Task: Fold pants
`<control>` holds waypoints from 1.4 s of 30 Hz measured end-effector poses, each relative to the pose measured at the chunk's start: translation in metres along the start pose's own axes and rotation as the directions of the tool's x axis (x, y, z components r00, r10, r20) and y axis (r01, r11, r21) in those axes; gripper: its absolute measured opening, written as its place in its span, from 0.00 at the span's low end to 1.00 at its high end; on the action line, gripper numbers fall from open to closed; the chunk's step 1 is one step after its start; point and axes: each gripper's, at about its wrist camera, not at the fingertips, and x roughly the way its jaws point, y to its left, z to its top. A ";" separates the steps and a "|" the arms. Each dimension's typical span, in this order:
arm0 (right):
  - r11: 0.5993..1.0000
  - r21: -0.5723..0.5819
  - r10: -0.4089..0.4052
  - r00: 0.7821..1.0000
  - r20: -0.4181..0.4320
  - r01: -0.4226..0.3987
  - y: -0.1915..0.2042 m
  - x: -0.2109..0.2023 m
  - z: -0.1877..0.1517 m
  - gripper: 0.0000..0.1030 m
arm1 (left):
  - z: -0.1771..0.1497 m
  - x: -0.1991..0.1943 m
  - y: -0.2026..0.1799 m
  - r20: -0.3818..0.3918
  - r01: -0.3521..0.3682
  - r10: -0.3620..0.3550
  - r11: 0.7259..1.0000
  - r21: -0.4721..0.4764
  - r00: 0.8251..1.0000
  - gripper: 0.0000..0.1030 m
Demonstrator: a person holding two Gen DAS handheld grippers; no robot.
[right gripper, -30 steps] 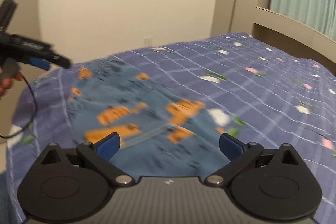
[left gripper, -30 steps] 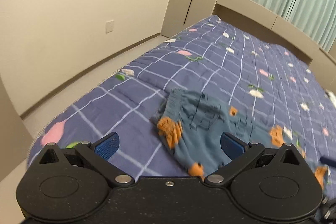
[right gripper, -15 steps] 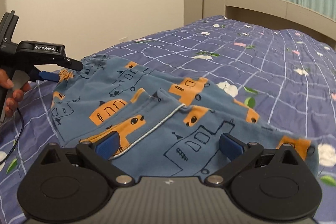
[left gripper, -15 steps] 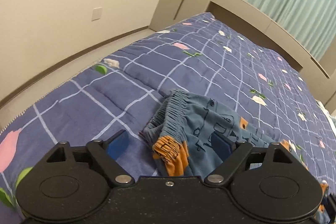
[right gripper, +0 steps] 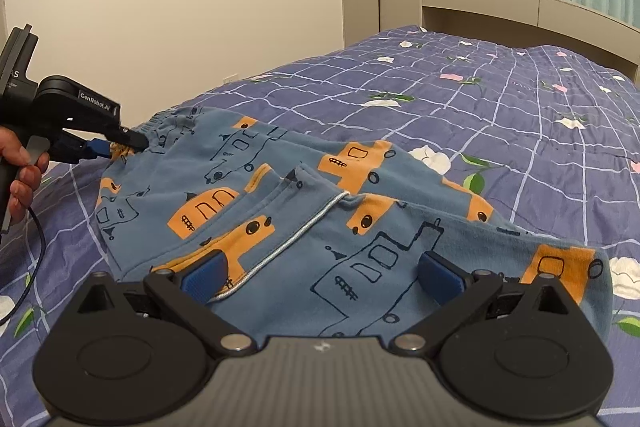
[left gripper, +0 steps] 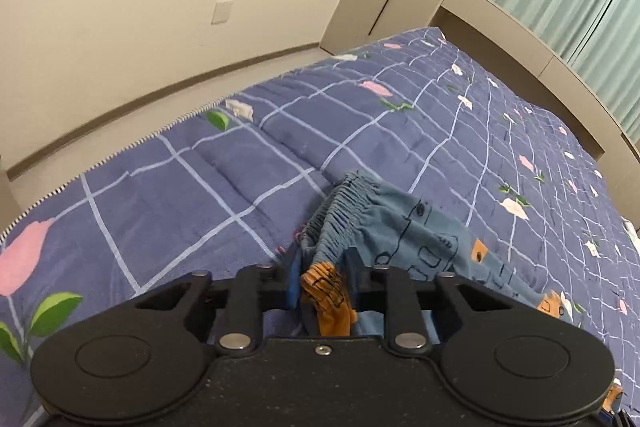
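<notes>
Left gripper (left gripper: 322,281) now clamping pants (right gripper: 280,195) waistband; half a second ago gaping.
Right gripper (right gripper: 320,273) hovering spread wide over pants near bed (left gripper: 200,195) edge.

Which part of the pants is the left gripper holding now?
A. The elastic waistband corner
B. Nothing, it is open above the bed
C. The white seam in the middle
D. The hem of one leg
A: the left gripper is shut on the pants at the gathered waistband corner, while the right gripper is open near the leg ends.
</notes>
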 end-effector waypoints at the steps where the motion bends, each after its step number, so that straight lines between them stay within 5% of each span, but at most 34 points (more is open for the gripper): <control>1: 1.000 0.002 -0.010 1.000 0.017 0.010 0.000 -0.004 0.000 1.00 | 0.001 -0.004 -0.004 0.010 0.004 -0.004 1.000 0.010 1.000 0.19; 9: 0.998 0.051 -0.025 0.997 0.071 0.021 -0.012 -0.035 -0.002 1.00 | 0.013 -0.043 -0.055 0.091 0.034 -0.049 0.987 0.157 0.995 0.18; 14: 0.997 0.065 -0.045 0.994 0.100 0.038 -0.025 -0.062 -0.007 1.00 | 0.004 -0.078 -0.109 0.108 0.104 -0.142 0.948 0.301 0.984 0.18; 25: 0.977 0.145 -0.180 0.972 0.151 0.159 -0.090 -0.140 -0.032 1.00 | -0.065 -0.129 -0.229 -0.009 0.265 -0.316 0.783 0.563 0.949 0.18; 33: 0.937 0.240 -0.290 0.947 0.137 0.253 -0.137 -0.169 -0.062 1.00 | -0.146 -0.128 -0.281 -0.126 0.305 -0.313 0.630 0.714 0.941 0.18; 42: 0.919 0.297 -0.296 0.950 0.095 0.257 -0.157 -0.168 -0.079 1.00 | -0.199 -0.088 -0.277 -0.228 0.340 -0.259 0.584 0.738 0.939 0.26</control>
